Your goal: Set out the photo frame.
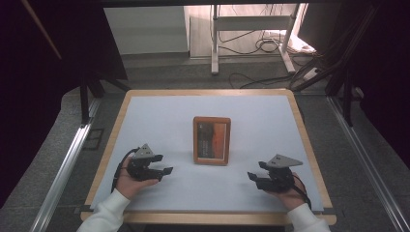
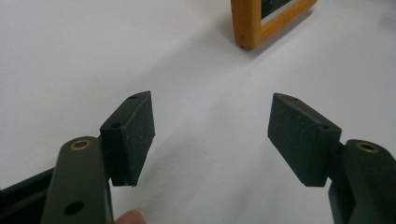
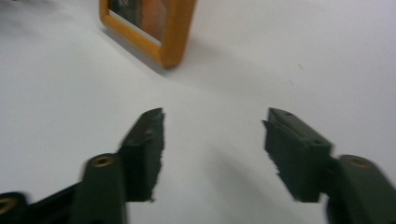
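While the high view shows the wooden picture frame (image 1: pixel 212 140) lying flat mid-desk (image 1: pixel 159 113), the left tool (image 1: pixel 163 170) and right tool (image 1: pixel 255 178) rest well apart on either side of it, both empty. Seen from the left gripper view, the jaws gape wide toward the frame's corner (image 2: pixel 261 25), so approaching low and square should help. From the right gripper view, jaws likewise stand wide; center them on the frame's edge (image 3: pixel 175 32) before closing.

A honey-orange wooden picture frame (image 1: pixel 212 140) holding a dark and orange picture lies on the pale white table (image 1: pixel 159 121) edged in light wood.
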